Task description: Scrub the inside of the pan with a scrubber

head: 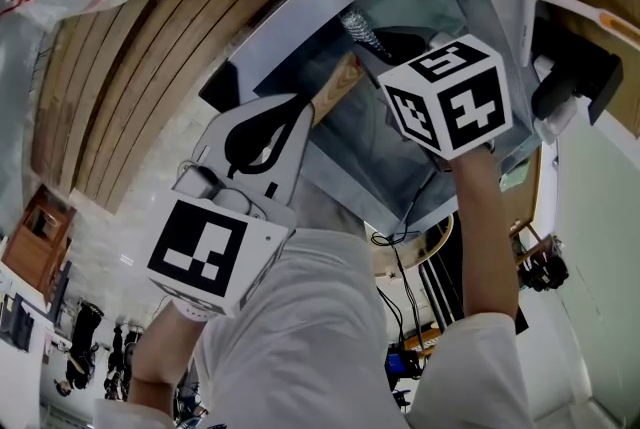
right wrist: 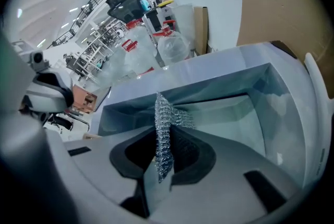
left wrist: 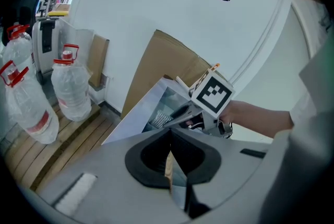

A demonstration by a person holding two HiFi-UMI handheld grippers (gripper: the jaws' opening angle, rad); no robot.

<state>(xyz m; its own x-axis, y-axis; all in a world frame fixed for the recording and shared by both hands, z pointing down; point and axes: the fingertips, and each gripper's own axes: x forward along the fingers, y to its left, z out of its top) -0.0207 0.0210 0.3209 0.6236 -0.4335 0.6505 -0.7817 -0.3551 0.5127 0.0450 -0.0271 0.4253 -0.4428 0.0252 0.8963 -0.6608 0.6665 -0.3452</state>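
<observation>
My left gripper (head: pixel 306 113) is shut on a wooden handle (head: pixel 338 82) that slants up into the steel sink (head: pixel 290 27). In the left gripper view a thin strip of that handle (left wrist: pixel 168 168) shows between the jaws of the left gripper (left wrist: pixel 169 134). The pan's body is hidden behind the right gripper's marker cube. My right gripper (head: pixel 388 47) is shut on a steel-wool scrubber (head: pixel 360 29) over the basin. The scrubber (right wrist: pixel 164 137) stands pinched upright in the right gripper (right wrist: pixel 166 131), above the sink's pale floor (right wrist: pixel 229 118). From the left gripper view the scrubber (left wrist: pixel 161 116) hangs inside the sink (left wrist: pixel 136 116).
Large water bottles (left wrist: pixel 70 90) stand on wooden slats (head: pixel 150 67) left of the sink. A cardboard sheet (left wrist: pixel 167 61) leans on the wall behind it. Cables and dark equipment (head: pixel 575 77) lie to the right.
</observation>
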